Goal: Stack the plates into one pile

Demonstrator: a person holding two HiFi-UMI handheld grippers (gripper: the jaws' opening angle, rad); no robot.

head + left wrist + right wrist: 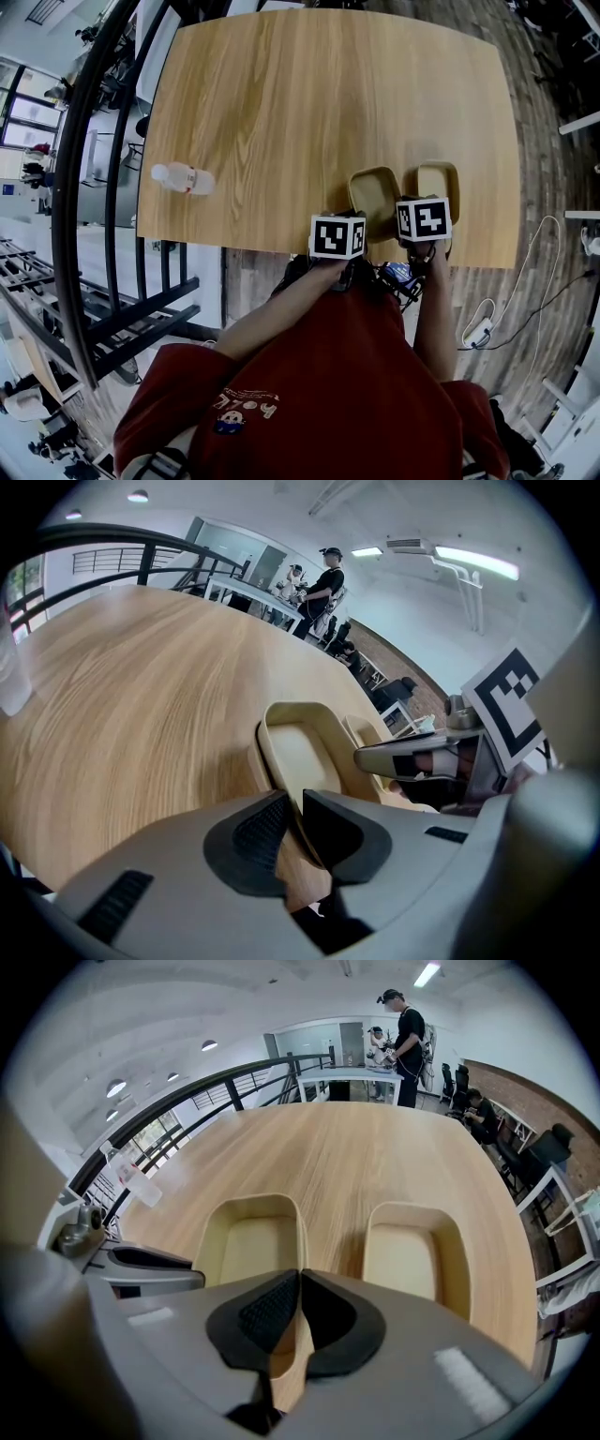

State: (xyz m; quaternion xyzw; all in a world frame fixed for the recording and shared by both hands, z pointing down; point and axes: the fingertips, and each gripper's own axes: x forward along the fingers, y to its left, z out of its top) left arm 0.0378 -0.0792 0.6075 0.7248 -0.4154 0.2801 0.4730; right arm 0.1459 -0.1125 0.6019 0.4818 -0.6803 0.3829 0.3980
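Grasp step: left gripper (294, 808) and right gripper (299, 1283) each pinch the left plate (248, 1246) by its rim (jaws narrow), so next it likely needs lifting onto the right plate (411, 1260).

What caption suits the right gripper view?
Right hand-held gripper pinching the rim of one beige rectangular plate, a second beige plate beside it on the wooden table.

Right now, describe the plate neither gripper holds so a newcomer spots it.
At the near edge of the wooden table, right of centre, sit two beige rectangular plates. It is the right plate; the left gripper and right gripper both clamp the left plate.
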